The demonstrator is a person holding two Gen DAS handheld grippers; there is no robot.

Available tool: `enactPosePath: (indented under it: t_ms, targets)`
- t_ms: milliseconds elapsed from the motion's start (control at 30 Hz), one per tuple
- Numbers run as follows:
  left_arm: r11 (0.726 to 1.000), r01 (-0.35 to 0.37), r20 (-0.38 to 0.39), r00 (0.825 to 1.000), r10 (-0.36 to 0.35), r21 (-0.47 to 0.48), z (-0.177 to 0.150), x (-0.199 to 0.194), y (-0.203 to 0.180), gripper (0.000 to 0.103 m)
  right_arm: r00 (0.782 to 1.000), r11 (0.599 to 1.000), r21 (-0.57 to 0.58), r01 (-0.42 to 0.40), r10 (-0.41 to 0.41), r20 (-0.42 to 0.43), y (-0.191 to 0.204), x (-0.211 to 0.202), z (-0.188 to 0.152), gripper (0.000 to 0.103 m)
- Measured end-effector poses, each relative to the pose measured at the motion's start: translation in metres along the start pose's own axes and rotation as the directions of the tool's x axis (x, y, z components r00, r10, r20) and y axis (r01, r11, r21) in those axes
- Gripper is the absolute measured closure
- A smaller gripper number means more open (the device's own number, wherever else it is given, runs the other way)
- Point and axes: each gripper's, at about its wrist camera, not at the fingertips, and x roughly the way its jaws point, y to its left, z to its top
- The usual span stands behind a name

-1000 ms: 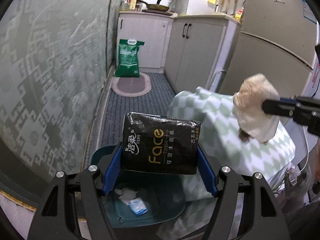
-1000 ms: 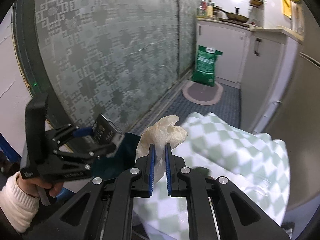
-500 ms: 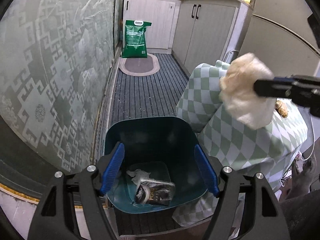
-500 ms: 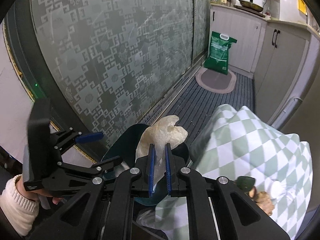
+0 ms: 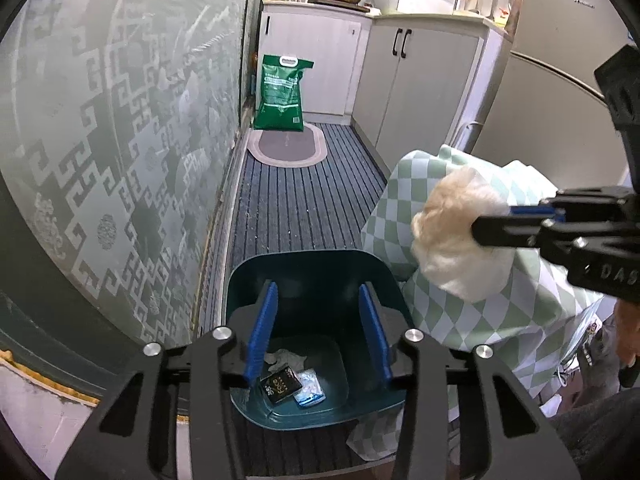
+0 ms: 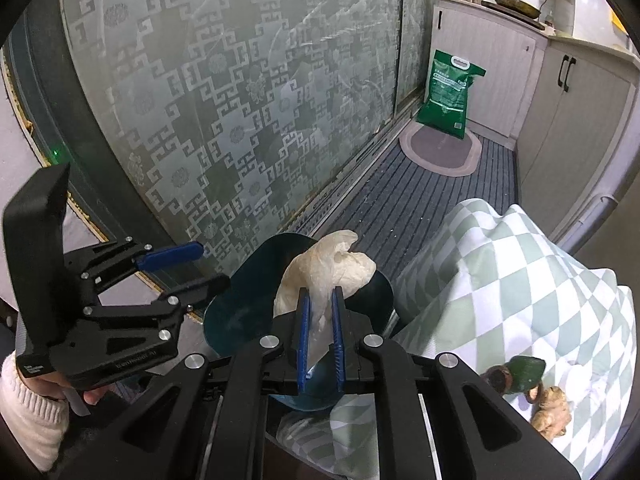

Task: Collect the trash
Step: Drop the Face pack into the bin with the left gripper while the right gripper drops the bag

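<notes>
A dark teal trash bin stands on the floor below my left gripper, which is open and empty above it. Inside the bin lie a black tissue pack, a small blue-white wrapper and crumpled white paper. My right gripper is shut on a crumpled cream tissue wad and holds it over the bin's rim. In the left wrist view the wad hangs right of and above the bin. The left gripper shows at left in the right wrist view.
A table with a green-white checked cloth stands right beside the bin; a green cap and a piece of ginger lie on it. A patterned glass door runs along the left. A green sack and an oval mat lie by the far cabinets.
My left gripper opened and the black tissue pack fell into the bin, then its fingers narrowed somewhat. My right gripper carried the tissue wad closer over the bin.
</notes>
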Motion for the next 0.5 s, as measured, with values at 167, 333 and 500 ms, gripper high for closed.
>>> enactPosePath:
  t_ms: [167, 333, 500]
  targets:
    - [1.000, 0.004, 0.028, 1.000, -0.004, -0.010, 0.002, -0.007, 0.003, 0.066, 1.000, 1.000, -0.005, -0.024, 0.024, 0.004, 0.004, 0.002, 0.001, 0.078]
    - [1.000, 0.003, 0.050, 0.999, -0.002, -0.024, 0.005, -0.011, 0.005, 0.071, 0.998, 1.000, 0.002, -0.024, 0.024, 0.054, 0.004, -0.008, 0.004, 0.061]
    - [0.999, 0.025, 0.065, 0.998, -0.024, -0.020, 0.010, -0.012, -0.005, 0.077, 0.996, 1.000, 0.030, 0.006, -0.009, 0.090, -0.009, -0.020, 0.002, 0.061]
